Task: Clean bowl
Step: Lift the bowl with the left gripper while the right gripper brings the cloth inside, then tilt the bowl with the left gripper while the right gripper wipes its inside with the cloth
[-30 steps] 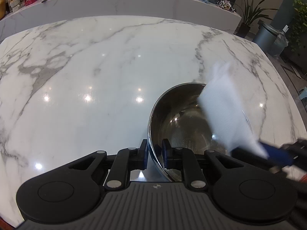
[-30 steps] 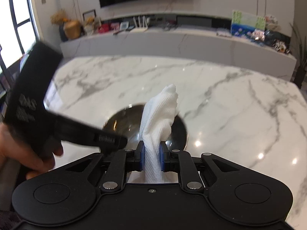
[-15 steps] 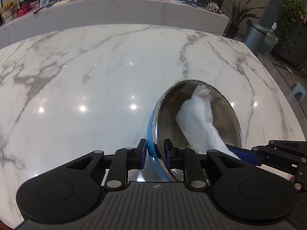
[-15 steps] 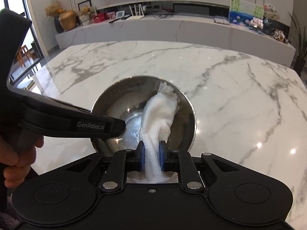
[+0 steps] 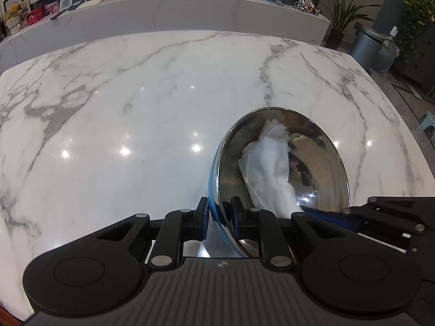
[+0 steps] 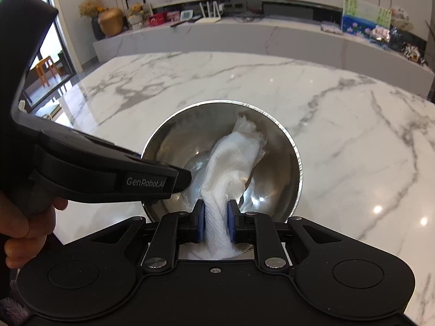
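Note:
A steel bowl [image 5: 315, 163] with a blue outside sits tilted on the marble table [image 5: 136, 108], its mouth turned to the right. My left gripper [image 5: 219, 217] is shut on the bowl's near rim, one finger outside and one inside. In the right wrist view the same bowl [image 6: 272, 187] lies straight ahead. My right gripper [image 6: 213, 224] is shut on a white paper towel [image 6: 231, 163]. The towel [image 5: 269, 168] reaches into the bowl and lies against its inner wall. The left gripper's body [image 6: 81, 168] enters the right wrist view from the left, held by a hand [image 6: 24, 233].
The marble table [image 6: 353, 149] spreads wide around the bowl. A long white counter [image 5: 163, 8] with small items runs behind it. A grey bin [image 5: 365, 46] and potted plants [image 5: 339, 19] stand past the table's far right corner.
The towel went from hovering above the bowl to lying inside against its wall. The bowl has tilted up more, showing its blue outside. Both grippers keep their holds.

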The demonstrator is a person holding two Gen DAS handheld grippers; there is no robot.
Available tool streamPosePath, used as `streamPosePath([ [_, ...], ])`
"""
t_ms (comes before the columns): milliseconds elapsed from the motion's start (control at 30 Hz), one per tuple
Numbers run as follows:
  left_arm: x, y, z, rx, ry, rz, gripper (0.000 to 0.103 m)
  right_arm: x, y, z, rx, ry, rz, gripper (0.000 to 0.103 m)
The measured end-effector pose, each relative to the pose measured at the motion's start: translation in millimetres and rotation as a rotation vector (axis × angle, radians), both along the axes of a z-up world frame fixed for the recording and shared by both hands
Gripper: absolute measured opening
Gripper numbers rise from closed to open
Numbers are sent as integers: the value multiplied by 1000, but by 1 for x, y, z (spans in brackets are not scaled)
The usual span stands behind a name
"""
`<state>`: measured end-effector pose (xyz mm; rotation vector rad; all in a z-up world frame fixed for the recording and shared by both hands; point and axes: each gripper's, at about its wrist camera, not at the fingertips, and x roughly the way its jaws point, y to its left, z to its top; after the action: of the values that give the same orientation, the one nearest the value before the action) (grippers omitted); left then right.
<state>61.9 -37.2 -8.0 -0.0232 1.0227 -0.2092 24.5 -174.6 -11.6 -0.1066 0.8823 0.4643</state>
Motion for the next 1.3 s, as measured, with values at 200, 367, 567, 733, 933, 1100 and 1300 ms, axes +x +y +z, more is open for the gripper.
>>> streamPosePath([
  [200,1,0,-1,11,-8,1,15,-1,11,-2,-129,-52,-5,12],
  [367,2,4,-2,-11,-6,18,15,-2,16,-3,-152,-52,8,12],
  [567,0,11,-7,-100,54,60,18,5,9,-4,-83,0,-21,12],
  [733,-1,13,-12,-143,88,55,23,9,1,-5,-11,41,-36,12],
  [933,1,5,-7,-79,60,3,21,14,-7,-4,37,81,-19,12],
  [1100,3,2,-5,-44,57,-35,20,16,-4,-1,-18,77,49,12],
  [1300,4,-2,-3,2,43,-75,19,10,11,1,-207,-4,167,11],
])
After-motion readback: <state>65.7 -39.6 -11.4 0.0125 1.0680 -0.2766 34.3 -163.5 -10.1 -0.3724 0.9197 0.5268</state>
